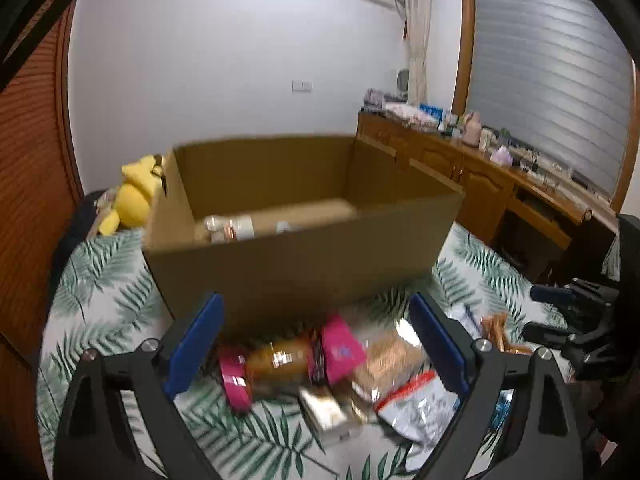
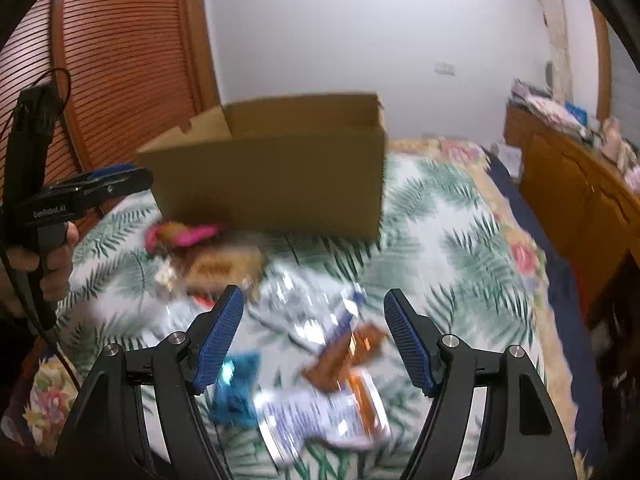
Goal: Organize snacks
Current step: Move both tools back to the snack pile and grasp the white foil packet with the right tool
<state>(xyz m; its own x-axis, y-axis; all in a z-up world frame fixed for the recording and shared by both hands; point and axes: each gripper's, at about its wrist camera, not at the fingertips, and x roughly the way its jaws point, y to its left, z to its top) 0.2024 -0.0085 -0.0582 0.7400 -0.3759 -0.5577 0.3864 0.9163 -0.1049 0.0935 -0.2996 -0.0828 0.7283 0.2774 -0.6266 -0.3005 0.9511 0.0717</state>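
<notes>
Snacks [image 1: 340, 364] heaped on a leaf-print bedspread [image 1: 100, 280], just in front of an open cardboard box [image 1: 304, 264]: a pink-capped jar [image 1: 276, 360] on its side, a pink packet [image 1: 340, 348] touching it, a tan bag [image 1: 388, 360], a red-edged clear pouch [image 1: 416, 404] nearest the lens. More wrappers to the right, seen from the right wrist: a white-and-blue bag [image 2: 320, 412], a brown bar [image 2: 344, 352], a blue packet [image 2: 236, 384] (all smeared by blur). A bottle or two lying inside the box [image 1: 230, 228], labels unreadable.

Left gripper [image 1: 316, 344] angled down over the pile, blue pads [image 1: 192, 348] spread wide, jar and pink packet framed between them but untouched. Right gripper [image 2: 314, 336] likewise tilted down above the wrappers, pads apart, pinching nothing. Left gripper also visible from the side in the right view [image 2: 100, 184], bare hand [image 2: 52, 256] wrapped around its black handle, cable trailing below.

Yellow plush toy [image 1: 136, 196] behind the box's left corner. Wooden sideboard [image 1: 480, 172] along the right wall under a shuttered window [image 1: 552, 80]; slatted wooden door [image 2: 120, 60] at left.
</notes>
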